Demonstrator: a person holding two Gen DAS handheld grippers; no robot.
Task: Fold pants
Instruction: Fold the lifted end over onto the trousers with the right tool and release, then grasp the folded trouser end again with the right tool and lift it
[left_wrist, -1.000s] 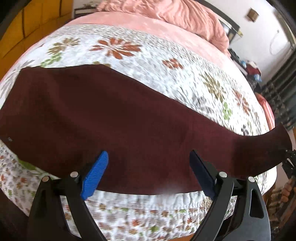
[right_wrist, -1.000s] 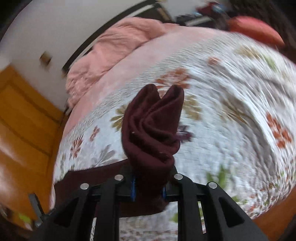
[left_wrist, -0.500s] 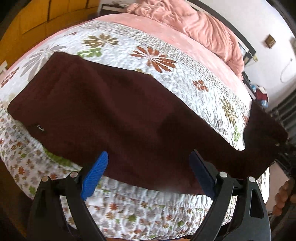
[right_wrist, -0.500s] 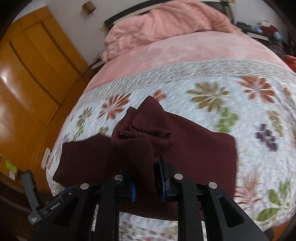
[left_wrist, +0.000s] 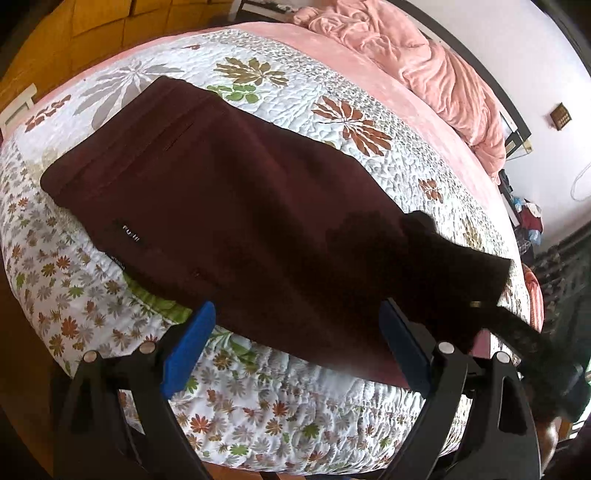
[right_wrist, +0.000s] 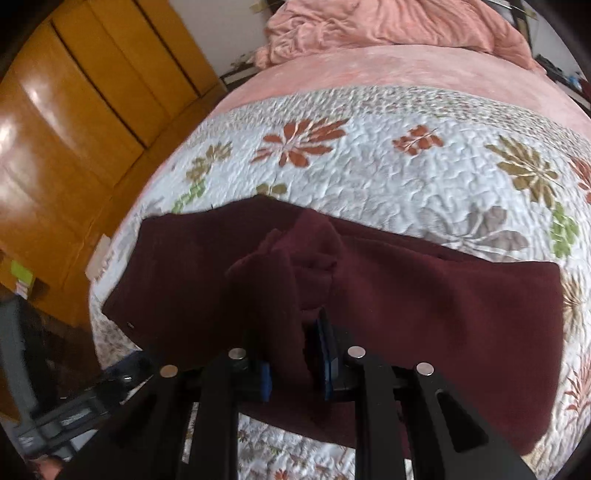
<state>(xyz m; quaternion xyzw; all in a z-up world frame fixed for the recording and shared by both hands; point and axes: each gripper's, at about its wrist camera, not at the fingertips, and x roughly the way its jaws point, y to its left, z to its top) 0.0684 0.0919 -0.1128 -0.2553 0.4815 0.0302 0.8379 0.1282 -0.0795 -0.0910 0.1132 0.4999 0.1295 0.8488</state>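
Observation:
Dark maroon pants (left_wrist: 236, 206) lie flat across the near edge of the bed, waistband end at the left with a small label (left_wrist: 130, 233). My left gripper (left_wrist: 295, 334) is open and empty, its blue pads just in front of the pants' near edge. My right gripper (right_wrist: 295, 354) is shut on the bunched leg end of the pants (right_wrist: 280, 273) and holds it lifted over the flat part (right_wrist: 461, 295). That lifted end also shows in the left wrist view (left_wrist: 454, 266), dark, at the right.
The bed has a white floral quilt (left_wrist: 332, 122) and a pink blanket (left_wrist: 424, 55) bunched at the far end. A yellow wooden wardrobe (right_wrist: 74, 110) stands left of the bed. Clutter (left_wrist: 528, 218) sits by the far right wall.
My right gripper has carried the leg end leftward, up and over the flat pants toward the waistband. The left gripper has stayed open at the near edge while its view swung left.

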